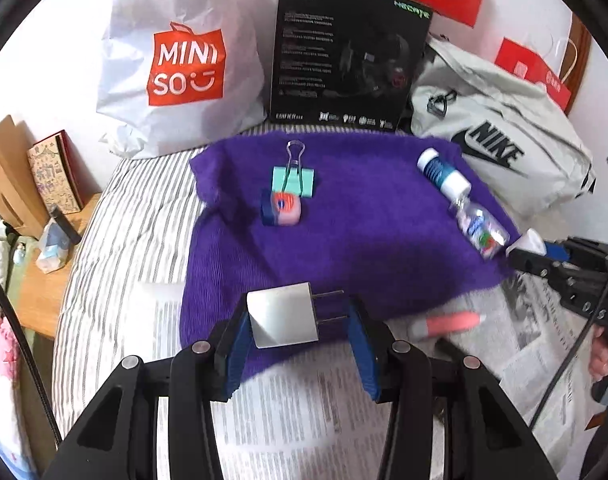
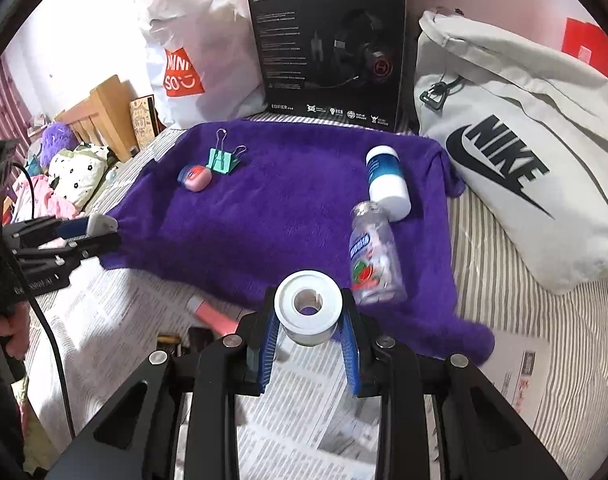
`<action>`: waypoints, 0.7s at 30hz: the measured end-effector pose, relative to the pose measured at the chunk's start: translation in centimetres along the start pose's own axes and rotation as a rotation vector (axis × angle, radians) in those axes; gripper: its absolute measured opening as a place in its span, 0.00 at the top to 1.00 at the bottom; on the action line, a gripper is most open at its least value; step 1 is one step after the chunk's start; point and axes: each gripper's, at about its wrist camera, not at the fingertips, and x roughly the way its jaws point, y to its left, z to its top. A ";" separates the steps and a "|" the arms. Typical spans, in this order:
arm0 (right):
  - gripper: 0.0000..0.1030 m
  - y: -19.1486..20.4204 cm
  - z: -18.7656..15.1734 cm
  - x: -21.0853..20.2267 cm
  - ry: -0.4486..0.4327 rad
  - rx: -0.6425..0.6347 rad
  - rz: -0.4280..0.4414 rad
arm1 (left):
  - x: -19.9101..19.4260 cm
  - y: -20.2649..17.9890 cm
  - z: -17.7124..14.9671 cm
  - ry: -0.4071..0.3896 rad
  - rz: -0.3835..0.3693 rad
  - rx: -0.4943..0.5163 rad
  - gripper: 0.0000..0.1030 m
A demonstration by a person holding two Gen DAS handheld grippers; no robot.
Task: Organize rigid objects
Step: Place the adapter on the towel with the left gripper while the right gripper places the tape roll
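Note:
My left gripper (image 1: 300, 320) is shut on a white plug adapter (image 1: 282, 316), prongs pointing right, over the near edge of the purple towel (image 1: 344, 232). My right gripper (image 2: 307, 322) is shut on a white tape roll (image 2: 307, 306) at the towel's (image 2: 284, 208) near edge. On the towel lie a teal binder clip (image 1: 294, 178), a pink-and-blue floss case (image 1: 282, 210), a white-and-blue bottle (image 1: 444, 172) and a clear candy bottle (image 1: 480, 228). The right wrist view shows the clip (image 2: 223, 160), case (image 2: 195, 178), white bottle (image 2: 386, 182) and candy bottle (image 2: 374, 260).
A pink marker (image 1: 444, 322) lies on newspaper (image 1: 288, 408) near the towel. A Miniso bag (image 1: 180, 60), a black headset box (image 1: 348, 56) and a grey Nike bag (image 1: 500, 136) stand behind the towel. A wooden bedside table (image 1: 36, 280) is at the left.

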 end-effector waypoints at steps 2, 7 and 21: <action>0.72 -0.2 0.6 0.4 0.004 -0.003 0.001 | 0.6 0.1 1.0 0.003 -0.007 0.000 0.58; 0.72 -0.4 2.2 1.8 0.015 -0.013 0.014 | 2.1 0.2 2.5 0.015 -0.004 0.015 0.58; 0.72 -0.7 2.7 6.6 0.119 -0.013 -0.019 | 6.3 1.1 3.8 0.057 -0.041 -0.003 0.58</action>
